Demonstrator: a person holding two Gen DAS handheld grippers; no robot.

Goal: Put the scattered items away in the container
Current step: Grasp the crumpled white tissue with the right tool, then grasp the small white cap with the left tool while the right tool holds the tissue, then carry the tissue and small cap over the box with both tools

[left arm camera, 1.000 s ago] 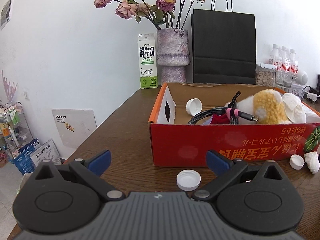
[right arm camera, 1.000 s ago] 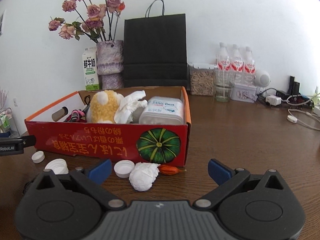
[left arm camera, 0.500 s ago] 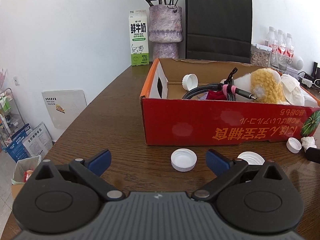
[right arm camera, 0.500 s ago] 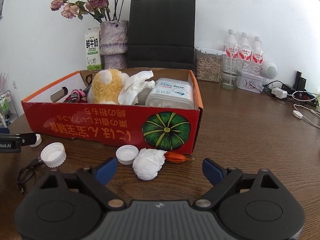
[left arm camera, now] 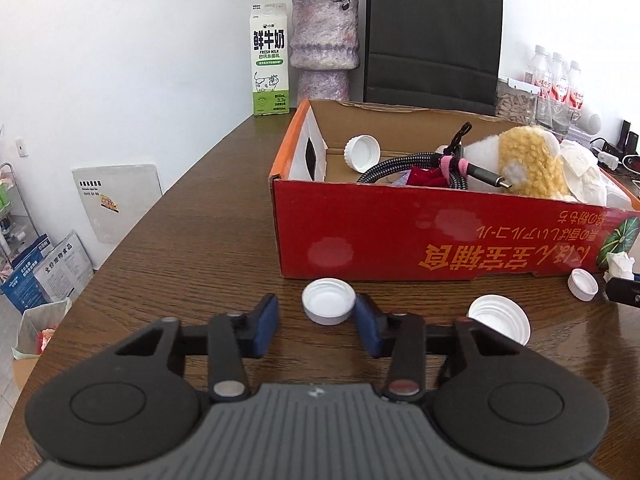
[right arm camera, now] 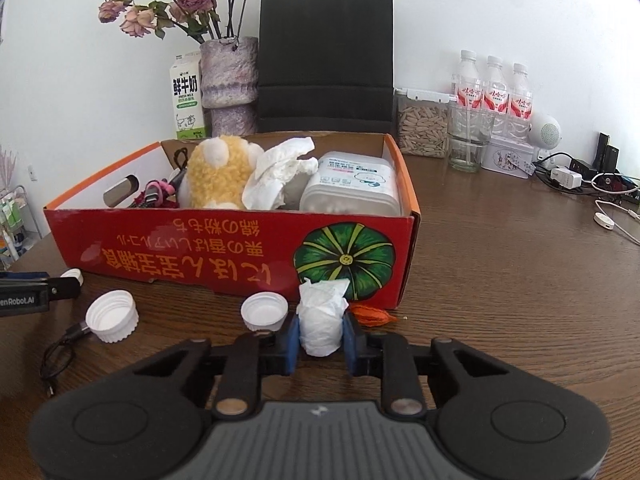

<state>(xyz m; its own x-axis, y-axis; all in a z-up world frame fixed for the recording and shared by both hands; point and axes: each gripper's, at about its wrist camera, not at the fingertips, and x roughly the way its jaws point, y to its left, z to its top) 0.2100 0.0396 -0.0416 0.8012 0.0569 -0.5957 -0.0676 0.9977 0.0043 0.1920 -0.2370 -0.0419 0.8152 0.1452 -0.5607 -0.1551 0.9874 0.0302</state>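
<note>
A red cardboard box [left arm camera: 460, 236] [right arm camera: 224, 248] holds a cable, a yellow plush toy [right arm camera: 218, 172], tissue, a white cap and a plastic tub. My left gripper [left arm camera: 316, 320] is half closed around a white bottle cap [left arm camera: 328, 300] on the table; its right pad touches the cap and its left pad stands apart. My right gripper [right arm camera: 320, 338] is shut on a crumpled white tissue [right arm camera: 322, 320] in front of the box. More white caps lie loose [left arm camera: 499, 320] [left arm camera: 583, 284] [right arm camera: 265, 311] [right arm camera: 112, 315].
An orange scrap [right arm camera: 372, 314] lies by the box corner and a black cable [right arm camera: 60, 352] at the left. A milk carton [left arm camera: 270, 60], flower vase [left arm camera: 324, 44], black paper bag [right arm camera: 326, 60], water bottles [right arm camera: 494, 92] and chargers [right arm camera: 568, 176] stand behind. The table edge runs along the left.
Both grippers have moved forward and lower toward the table. The left jaws have narrowed around the cap. The right jaws have closed on the tissue.
</note>
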